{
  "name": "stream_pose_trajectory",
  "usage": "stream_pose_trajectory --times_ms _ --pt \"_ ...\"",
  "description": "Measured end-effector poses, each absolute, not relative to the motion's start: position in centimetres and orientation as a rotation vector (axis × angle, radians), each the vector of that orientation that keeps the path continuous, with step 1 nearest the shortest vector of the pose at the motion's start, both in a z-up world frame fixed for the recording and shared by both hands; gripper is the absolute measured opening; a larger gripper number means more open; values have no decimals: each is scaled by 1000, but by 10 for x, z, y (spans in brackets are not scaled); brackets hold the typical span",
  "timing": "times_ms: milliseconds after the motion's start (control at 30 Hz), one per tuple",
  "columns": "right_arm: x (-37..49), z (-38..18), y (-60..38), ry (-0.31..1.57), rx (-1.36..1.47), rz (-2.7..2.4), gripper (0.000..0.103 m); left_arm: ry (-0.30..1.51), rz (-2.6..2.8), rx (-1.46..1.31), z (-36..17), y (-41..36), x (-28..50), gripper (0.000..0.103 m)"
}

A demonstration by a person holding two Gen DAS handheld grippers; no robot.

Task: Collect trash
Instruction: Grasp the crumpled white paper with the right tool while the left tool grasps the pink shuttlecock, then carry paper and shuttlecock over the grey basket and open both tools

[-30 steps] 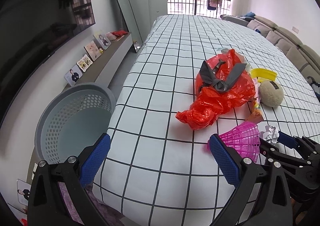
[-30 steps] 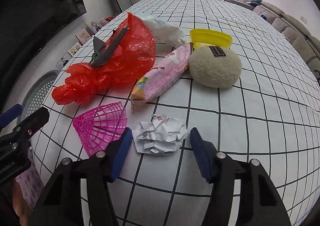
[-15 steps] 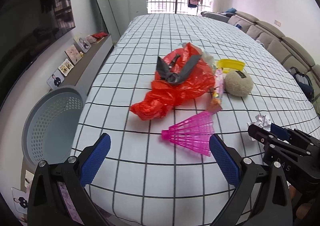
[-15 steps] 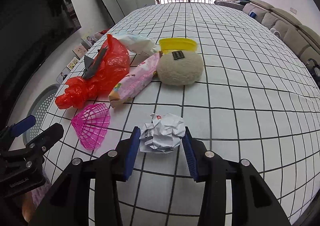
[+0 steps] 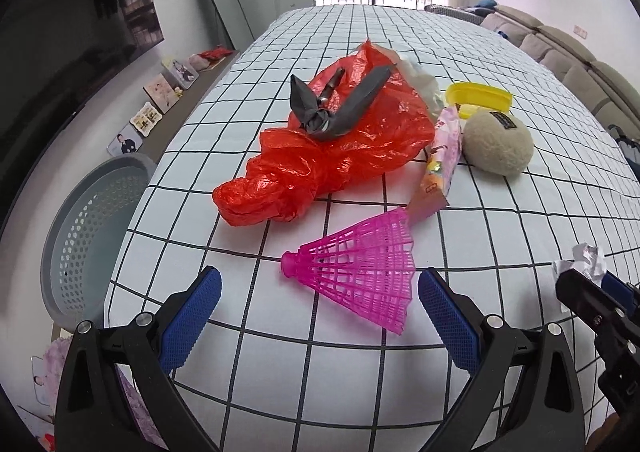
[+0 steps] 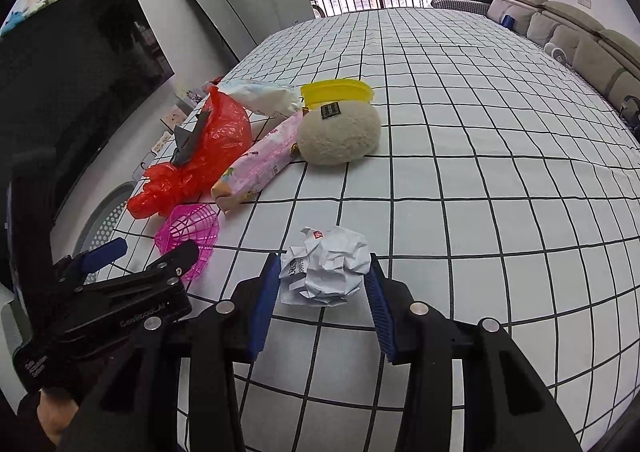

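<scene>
Trash was spread over a checked bench (image 5: 460,32), with a grey perforated basket (image 5: 92,236) standing on the floor just beside its left edge. Largest of the litter was a red plastic bag (image 5: 340,156) with a grey strip knotted on top; beside it lay a pink wrapper (image 5: 440,160), a beige fluffy pouch (image 5: 496,144), a yellow lid (image 5: 480,98) and a white packet (image 6: 260,96). Nearer was a pink shuttlecock (image 5: 360,272), lying on its side between the widely spread fingers of the left gripper (image 5: 320,316), which held nothing and was not seen to touch it. Smallest was a crumpled paper ball (image 6: 324,268), pinched between the fingers of the right gripper (image 6: 322,292), which were closed narrowly onto it with the blue pads pressed against both sides. The step in hand was judged to be the picking up of two pieces at once. Next, the left fingers would need to be lowered and closed gently on the springy shuttlecock, and both pieces carried left to the basket.
</scene>
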State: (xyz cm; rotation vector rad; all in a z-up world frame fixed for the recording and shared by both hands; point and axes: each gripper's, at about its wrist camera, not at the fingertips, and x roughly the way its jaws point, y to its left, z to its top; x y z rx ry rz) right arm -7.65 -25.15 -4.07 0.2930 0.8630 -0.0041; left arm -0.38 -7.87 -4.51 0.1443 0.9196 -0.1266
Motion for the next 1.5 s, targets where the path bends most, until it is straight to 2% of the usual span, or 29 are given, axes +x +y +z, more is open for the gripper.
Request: stream_pose_trajectory --times_ms 267,333,367,400,467,600,633,1133,1500 --pt "-77 -44 -255 865 310 8 42 876 -32 197 -51 -83 3 96" --pt "-77 -45 -255 868 310 9 42 872 -37 221 -52 -86 2 84" --pt "-77 -46 -254 868 307 9 42 882 -50 220 -52 -86 3 70" --pt "-77 -46 -253 868 306 10 42 897 -65 211 -53 -85 3 61" --pt "-76 -46 -251 870 303 12 42 905 -96 176 -53 -80 3 51" --pt "-76 -46 -246 873 294 15 42 917 -128 141 -52 -69 0 13" --pt "-76 -45 -245 872 292 17 42 917 -135 135 -51 -66 -1 8" --pt "-64 -22 -194 853 233 111 42 811 -146 73 -2 -6 -29 5" --pt "-6 -1 -78 854 109 325 42 755 39 25 16 103 -6 5"
